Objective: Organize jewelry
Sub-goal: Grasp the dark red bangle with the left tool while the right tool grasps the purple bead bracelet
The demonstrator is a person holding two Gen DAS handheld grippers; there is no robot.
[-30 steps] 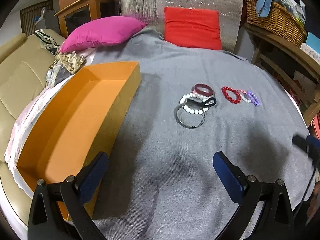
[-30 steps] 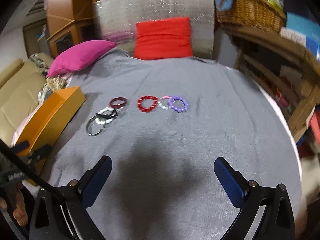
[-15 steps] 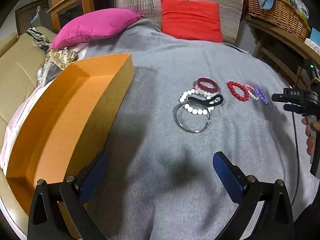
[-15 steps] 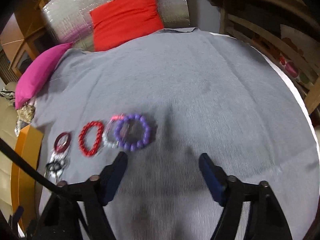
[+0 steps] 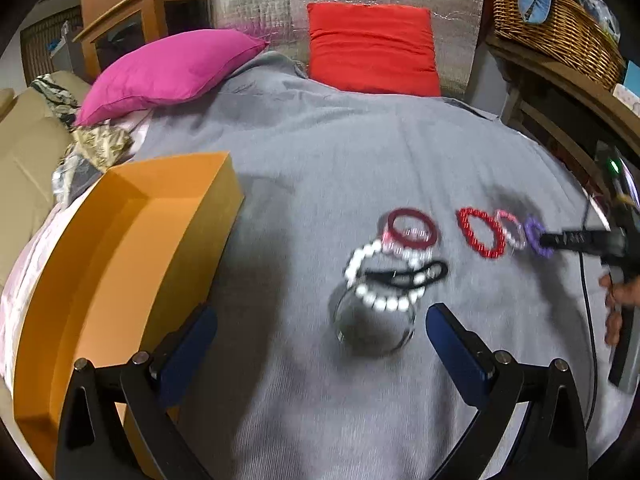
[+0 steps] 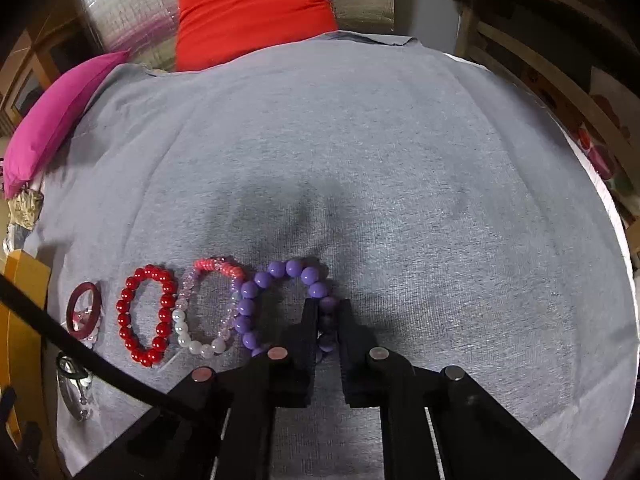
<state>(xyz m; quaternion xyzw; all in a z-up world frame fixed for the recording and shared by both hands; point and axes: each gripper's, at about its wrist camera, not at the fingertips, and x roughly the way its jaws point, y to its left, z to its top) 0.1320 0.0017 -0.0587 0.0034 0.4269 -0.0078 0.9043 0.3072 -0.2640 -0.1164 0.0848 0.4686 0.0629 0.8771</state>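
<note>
Left wrist view: the left gripper (image 5: 320, 344) hovers with its jaws spread wide and nothing between them, above a grey cloth (image 5: 360, 160) laid over the work surface. Just beyond its fingers lies a silver bangle (image 5: 374, 330), overlapped at its far edge by a white bead bracelet (image 5: 384, 280), with a black band (image 5: 416, 274) and a dark red bangle (image 5: 412, 228) further on. The orange box (image 5: 132, 256) sits at the left, open and apparently holding nothing. To the right, a red bead bracelet (image 5: 480, 234) and a pink-and-clear bracelet (image 5: 512, 234) lie side by side. The right gripper (image 5: 576, 240) reaches in from the right edge, its tip on the purple bracelet (image 5: 534, 236).

Right wrist view: the right gripper (image 6: 328, 320) is pressed nearly together on the near-right arc of the purple bracelet (image 6: 280, 272), beads pinched between the fingers (image 6: 310, 320). That bracelet touches the pink-and-clear bracelet (image 6: 208, 308) at its left; the red bead bracelet (image 6: 146, 316) lies just beyond.

Judgement: the pick is under way. Lifting straight up before carrying left should avoid dragging the touching neighbour. The beads are round and may roll in the pinch, so keep the grip firm and move slowly towards the box.
</note>
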